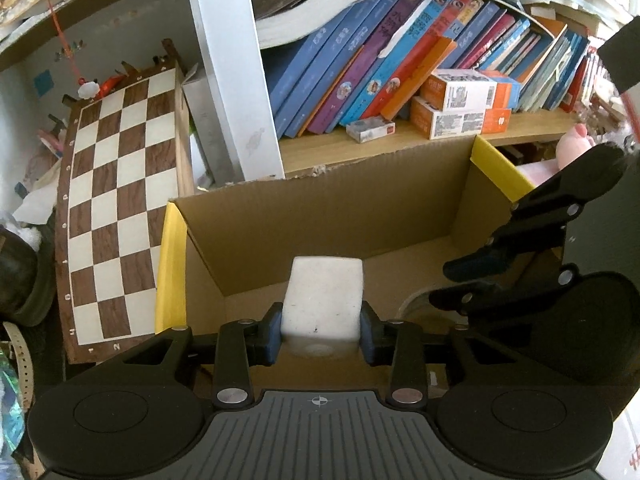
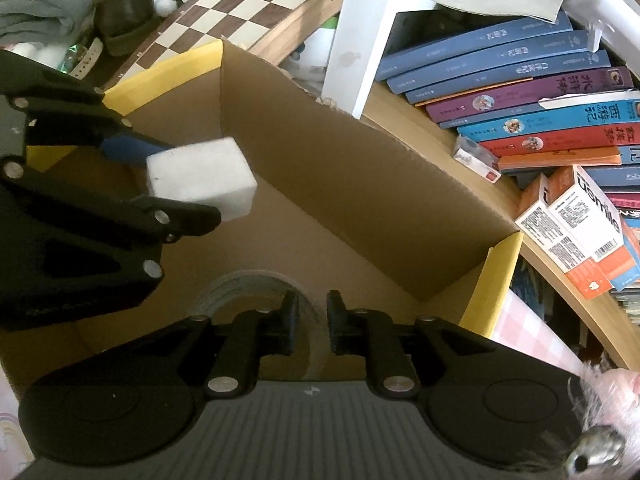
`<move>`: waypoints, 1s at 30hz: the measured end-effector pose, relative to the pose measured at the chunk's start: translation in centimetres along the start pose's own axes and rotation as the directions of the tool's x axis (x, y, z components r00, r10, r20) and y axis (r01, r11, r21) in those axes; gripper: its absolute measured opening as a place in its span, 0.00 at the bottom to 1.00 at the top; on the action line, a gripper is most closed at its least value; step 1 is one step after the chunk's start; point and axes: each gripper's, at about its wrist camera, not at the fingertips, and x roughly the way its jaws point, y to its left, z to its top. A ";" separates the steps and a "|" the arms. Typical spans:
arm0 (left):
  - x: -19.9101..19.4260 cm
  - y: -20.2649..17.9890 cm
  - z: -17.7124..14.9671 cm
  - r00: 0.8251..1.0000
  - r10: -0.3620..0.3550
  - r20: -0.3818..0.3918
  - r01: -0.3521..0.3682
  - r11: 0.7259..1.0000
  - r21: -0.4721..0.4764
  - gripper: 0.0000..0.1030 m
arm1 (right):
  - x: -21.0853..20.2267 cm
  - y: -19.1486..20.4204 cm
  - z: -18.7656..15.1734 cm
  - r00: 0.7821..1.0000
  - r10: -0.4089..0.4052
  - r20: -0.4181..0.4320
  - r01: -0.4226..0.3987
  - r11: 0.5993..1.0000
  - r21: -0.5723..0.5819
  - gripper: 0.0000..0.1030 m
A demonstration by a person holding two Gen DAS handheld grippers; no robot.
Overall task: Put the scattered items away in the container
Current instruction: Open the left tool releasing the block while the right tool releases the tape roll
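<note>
The left gripper (image 1: 321, 330) was closed on a white foam block (image 1: 323, 302), which was clamped between its blue-padded fingers (image 1: 272, 334) and held above the open cardboard box (image 1: 320, 216), inside the line of the box's walls. The right gripper (image 2: 311, 326) was seen over the same box with its fingers (image 2: 290, 320) parted by a narrow gap and nothing held between them. Below those fingers, on the box floor, a roll of clear tape (image 2: 256, 284) was partly hidden. In the right wrist view the left gripper (image 2: 180, 184) and the white foam block (image 2: 202, 178) were seen to the left, over the box interior. The box's side flaps were edged in yellow (image 1: 172, 264). Behind the box a white upright post (image 1: 228, 68) and a shelf of leaning books (image 1: 384, 60) were seen, with stacked orange and white cartons (image 1: 464, 108) and a small card pack (image 1: 370, 129) in front of the books. Left of the box a chessboard (image 1: 116, 200) was propped; right of it a pink plush toy (image 1: 576, 144) was partly visible.
</note>
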 end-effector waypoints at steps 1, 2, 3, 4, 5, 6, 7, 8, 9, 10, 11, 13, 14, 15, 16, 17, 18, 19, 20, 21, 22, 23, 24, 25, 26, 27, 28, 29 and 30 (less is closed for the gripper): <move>-0.1 0.0 0.0 1.000 0.005 0.006 -0.005 1.000 0.001 0.49 | -0.2 0.0 0.0 1.000 0.002 0.005 -0.002 1.000 0.000 0.26; -0.3 -0.1 0.0 1.000 0.011 0.011 -0.011 1.000 0.003 0.52 | -0.3 0.1 0.0 1.000 0.004 0.009 -0.004 1.000 0.000 0.29; -0.5 -0.1 0.0 1.000 0.016 0.014 -0.016 1.000 0.003 0.54 | -0.5 0.1 0.0 1.000 0.004 0.014 -0.004 1.000 0.002 0.30; -0.7 -0.1 0.0 1.000 0.018 0.019 -0.018 1.000 0.004 0.55 | -0.8 0.0 -0.1 1.000 0.003 0.018 -0.003 1.000 0.007 0.30; -1.0 -0.1 0.0 0.999 0.019 0.026 -0.019 1.000 0.003 0.56 | -1.0 0.0 -0.1 1.000 0.002 0.022 -0.002 1.000 0.012 0.31; -1.3 -0.1 0.0 0.999 0.020 0.033 -0.020 1.000 0.003 0.58 | -1.2 0.0 -0.1 1.000 0.001 0.026 -0.001 1.000 0.017 0.32; -1.6 -0.1 0.0 0.999 0.020 0.041 -0.021 1.000 0.003 0.58 | -1.5 -0.1 -0.2 1.000 0.000 0.031 -0.001 1.000 0.022 0.32; -2.0 -0.2 0.0 0.999 0.021 0.048 -0.021 1.000 0.003 0.59 | -1.7 -0.1 -0.2 0.999 -0.001 0.035 0.000 1.000 0.027 0.32; -2.3 -0.3 0.0 0.998 0.022 0.056 -0.022 1.000 0.005 0.59 | -1.9 -0.1 -0.2 0.999 -0.002 0.039 0.001 0.999 0.032 0.32; -2.6 -0.4 0.0 0.998 0.023 0.062 -0.023 1.000 0.007 0.59 | -2.2 -0.1 -0.3 0.999 -0.004 0.043 0.002 0.999 0.037 0.32; -3.0 -0.5 -0.1 0.997 0.024 0.069 -0.025 1.000 0.010 0.59 | -2.4 -0.1 -0.4 0.999 -0.007 0.047 0.005 0.999 0.041 0.32; -3.6 -0.8 -0.1 0.996 0.026 0.084 -0.028 1.000 0.015 0.59 | -2.9 0.0 -0.6 0.998 -0.013 0.055 0.011 0.999 0.049 0.32; -4.0 -0.9 -0.1 0.995 0.026 0.091 -0.027 0.999 0.017 0.59 | -3.3 0.0 -0.7 0.998 -0.016 0.060 0.013 0.998 0.054 0.32; -4.3 -1.0 -0.1 0.995 0.025 0.099 -0.027 0.999 0.018 0.59 | -3.6 0.0 -0.7 0.998 -0.019 0.066 0.015 0.998 0.060 0.32; -4.7 -1.1 -0.1 0.994 0.024 0.106 -0.026 0.999 0.019 0.59 | -4.0 0.0 -0.8 0.997 -0.022 0.073 0.017 0.998 0.066 0.32; -5.0 -1.2 -0.2 0.993 0.023 0.114 -0.026 0.999 0.019 0.60 | -4.4 0.0 -0.9 0.996 -0.025 0.080 0.019 0.997 0.072 0.32; -5.4 -1.3 -0.2 0.992 0.023 0.121 -0.026 0.999 0.019 0.60 | -4.8 0.0 -1.0 0.996 -0.029 0.088 0.022 0.997 0.079 0.33; -5.7 -1.4 -0.3 0.992 0.023 0.128 -0.026 0.999 0.019 0.60 | -5.3 0.0 -1.2 0.995 -0.032 0.095 0.024 0.996 0.087 0.33; -6.1 -1.4 -0.4 0.991 0.024 0.135 -0.027 0.999 0.019 0.60 | -5.7 -0.1 -1.3 0.994 -0.035 0.103 0.025 0.995 0.096 0.34; -6.5 -1.5 -0.6 0.990 0.026 0.141 -0.029 0.999 0.017 0.60 | -6.1 -0.1 -1.5 0.993 -0.037 0.109 0.025 0.994 0.106 0.34; -6.8 -1.5 -0.8 0.989 0.028 0.147 -0.030 0.999 0.012 0.60 | -6.6 -0.1 -1.8 0.993 -0.040 0.115 0.026 0.993 0.118 0.35; -7.1 -1.6 -1.0 0.988 0.029 0.153 -0.029 1.000 0.004 0.60 | -7.0 -0.2 -2.0 0.992 -0.043 0.121 0.027 0.991 0.130 0.35; -7.5 -1.6 -1.2 0.987 0.028 0.159 -0.028 1.000 -0.005 0.60 | -7.4 -0.2 -2.2 0.991 -0.047 0.126 0.029 0.990 0.140 0.36; -7.9 -1.6 -1.4 0.986 0.027 0.167 -0.026 1.000 -0.012 0.60 | -7.9 -0.2 -2.5 0.990 -0.055 0.133 0.034 0.988 0.150 0.36; -8.3 -1.7 -1.6 0.984 0.026 0.176 -0.024 1.000 -0.017 0.60 | -8.3 -0.2 -2.8 0.988 -0.063 0.139 0.040 0.987 0.158 0.38; -8.8 -1.7 -1.8 0.982 0.025 0.185 -0.021 1.000 -0.023 0.61 | -8.7 -0.1 -3.1 0.987 -0.071 0.144 0.047 0.985 0.166 0.39; -9.2 -1.8 -1.9 0.981 0.024 0.194 -0.019 0.999 -0.028 0.63 | -9.2 -0.1 -3.4 0.985 -0.078 0.151 0.052 0.983 0.174 0.40; -9.7 -1.9 -2.1 0.978 0.026 0.205 -0.020 0.999 -0.030 0.68 | -9.7 -0.1 -3.7 0.984 -0.085 0.159 0.055 0.982 0.182 0.43; -10.2 -2.0 -2.3 0.976 0.028 0.217 -0.022 0.999 -0.030 0.69 | -10.3 0.0 -4.1 0.982 -0.092 0.167 0.059 0.980 0.189 0.45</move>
